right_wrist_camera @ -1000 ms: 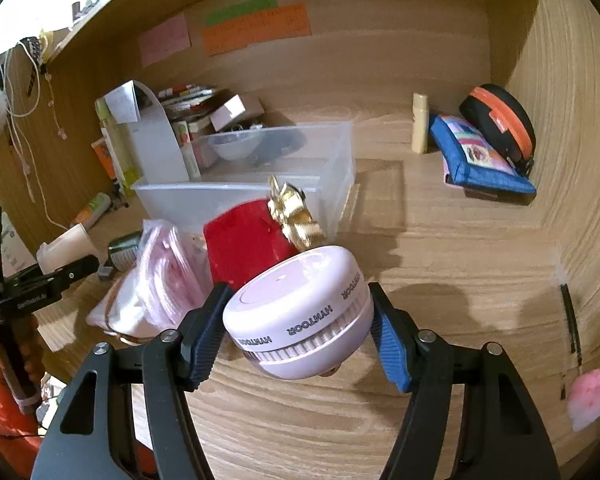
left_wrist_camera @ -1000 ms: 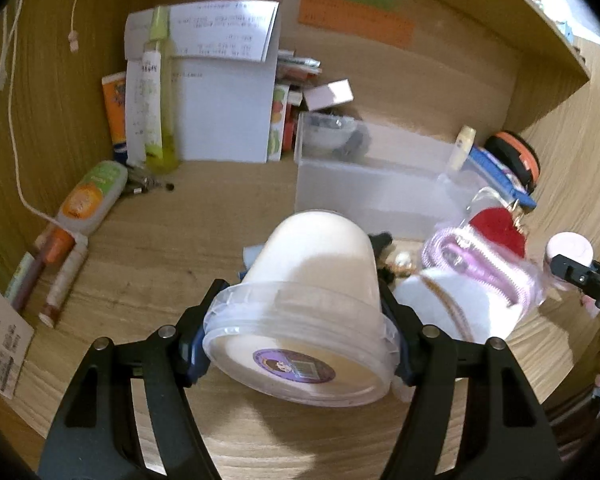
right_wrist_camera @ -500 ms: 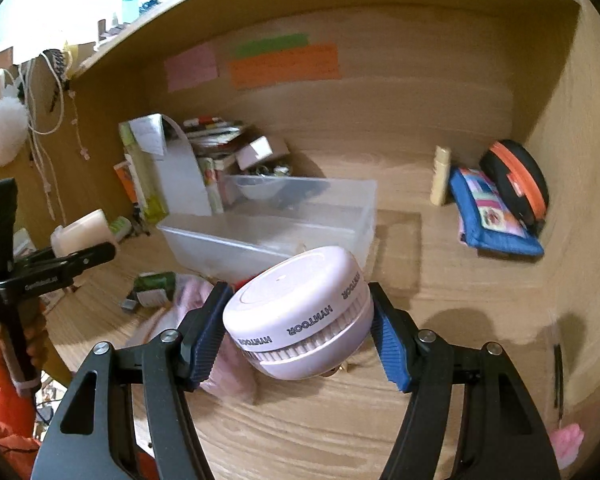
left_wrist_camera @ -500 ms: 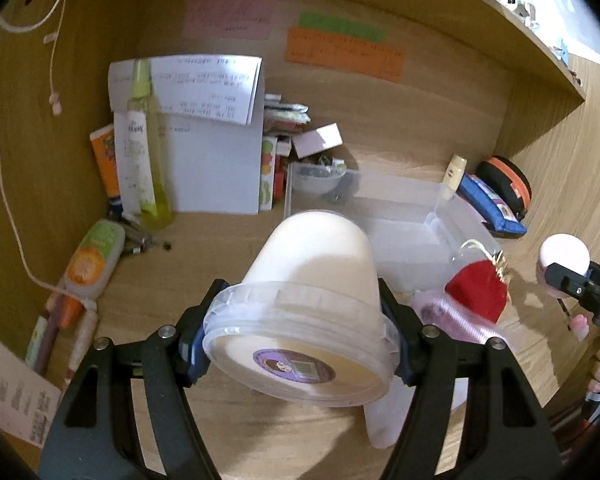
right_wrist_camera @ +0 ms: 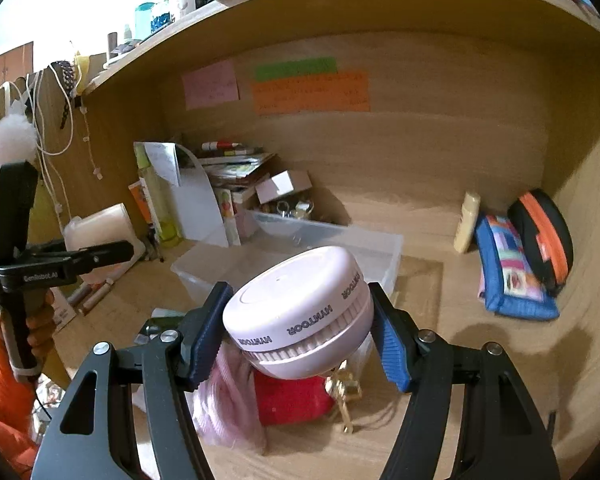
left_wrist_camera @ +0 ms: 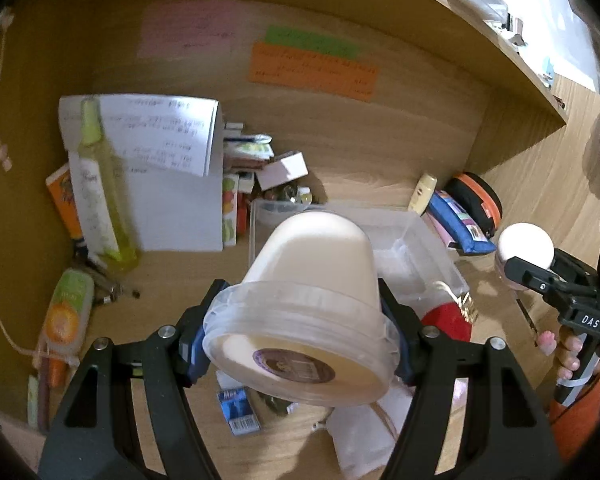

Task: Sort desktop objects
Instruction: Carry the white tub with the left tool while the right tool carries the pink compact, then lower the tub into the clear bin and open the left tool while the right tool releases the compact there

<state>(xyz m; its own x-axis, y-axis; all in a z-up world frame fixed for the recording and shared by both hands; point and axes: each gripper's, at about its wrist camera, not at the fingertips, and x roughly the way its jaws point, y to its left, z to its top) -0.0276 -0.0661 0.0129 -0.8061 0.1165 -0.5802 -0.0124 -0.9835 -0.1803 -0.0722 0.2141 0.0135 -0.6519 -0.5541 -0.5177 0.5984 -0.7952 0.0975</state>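
My left gripper (left_wrist_camera: 300, 332) is shut on a cream plastic tub (left_wrist_camera: 312, 280) with a clear lid, held above the desk. It also shows at the left of the right wrist view (right_wrist_camera: 100, 236). My right gripper (right_wrist_camera: 298, 324) is shut on a round pink HYNTOOR device (right_wrist_camera: 300, 308), held above a red pouch (right_wrist_camera: 292, 400) with a gold bow. The device also shows at the right of the left wrist view (left_wrist_camera: 524, 244). A clear plastic bin (left_wrist_camera: 416, 256) (right_wrist_camera: 340, 240) sits on the desk beyond both grippers.
Papers and a green spray bottle (left_wrist_camera: 100, 184) stand at the back left. A blue pouch (right_wrist_camera: 512, 272), a black-orange case (right_wrist_camera: 544, 236) and a small cream bottle (right_wrist_camera: 466, 222) lie at the right. Tubes (left_wrist_camera: 66, 312), a pink bag (right_wrist_camera: 228, 404) and a small box (left_wrist_camera: 238, 408) lie on the desk.
Both grippers have risen and pulled back from the desk, each still holding its object. The bin and the clutter now appear lower and farther away.
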